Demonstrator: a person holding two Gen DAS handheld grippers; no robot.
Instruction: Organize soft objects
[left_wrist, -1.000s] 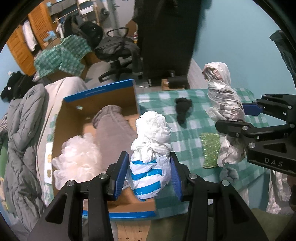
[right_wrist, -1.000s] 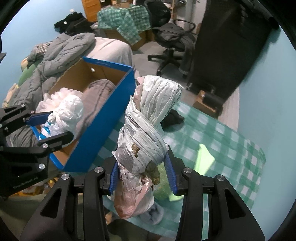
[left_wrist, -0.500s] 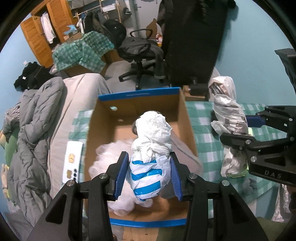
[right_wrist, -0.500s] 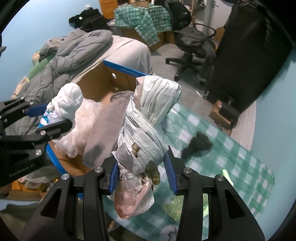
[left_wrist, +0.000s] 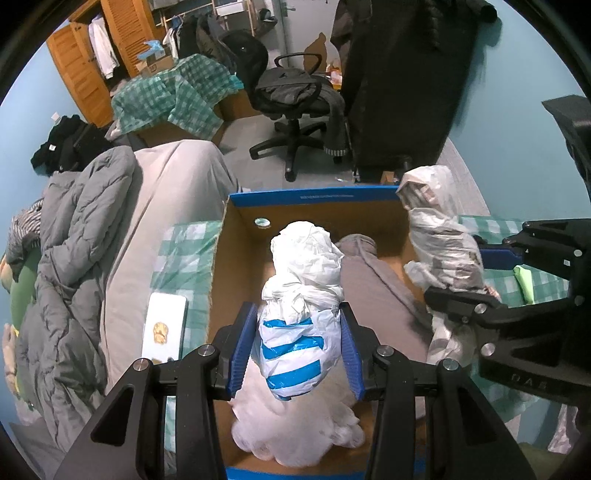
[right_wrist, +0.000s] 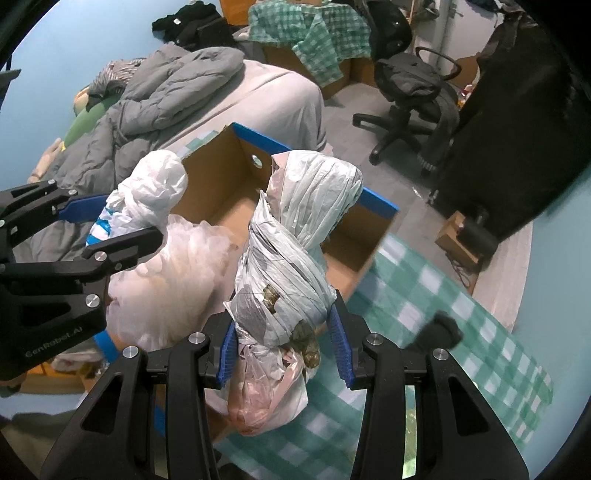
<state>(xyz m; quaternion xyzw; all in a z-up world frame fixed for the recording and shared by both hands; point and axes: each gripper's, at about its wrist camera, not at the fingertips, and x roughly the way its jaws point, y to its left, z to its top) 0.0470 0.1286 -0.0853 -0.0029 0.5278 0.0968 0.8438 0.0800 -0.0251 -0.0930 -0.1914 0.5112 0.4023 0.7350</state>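
My left gripper (left_wrist: 297, 345) is shut on a white plastic bag bundle with blue stripes (left_wrist: 301, 317) and holds it above the open cardboard box with a blue rim (left_wrist: 314, 195). My right gripper (right_wrist: 282, 349) is shut on a grey-white wrapped plastic bag bundle (right_wrist: 291, 258), held over the box's right side; it also shows in the left wrist view (left_wrist: 439, 243). Inside the box lie a white fluffy bundle (left_wrist: 295, 428) and a grey cloth (left_wrist: 380, 299).
The box stands on a green checked cloth (right_wrist: 436, 295) on a bed. A black soft item (right_wrist: 439, 332) lies on the cloth. A grey quilt (left_wrist: 70, 266) lies left, a white phone-like slab (left_wrist: 164, 328) beside the box. An office chair (left_wrist: 295, 107) stands behind.
Both grippers have moved left with their bundles, from over the checked cloth to over the box. Both bundles stay held.
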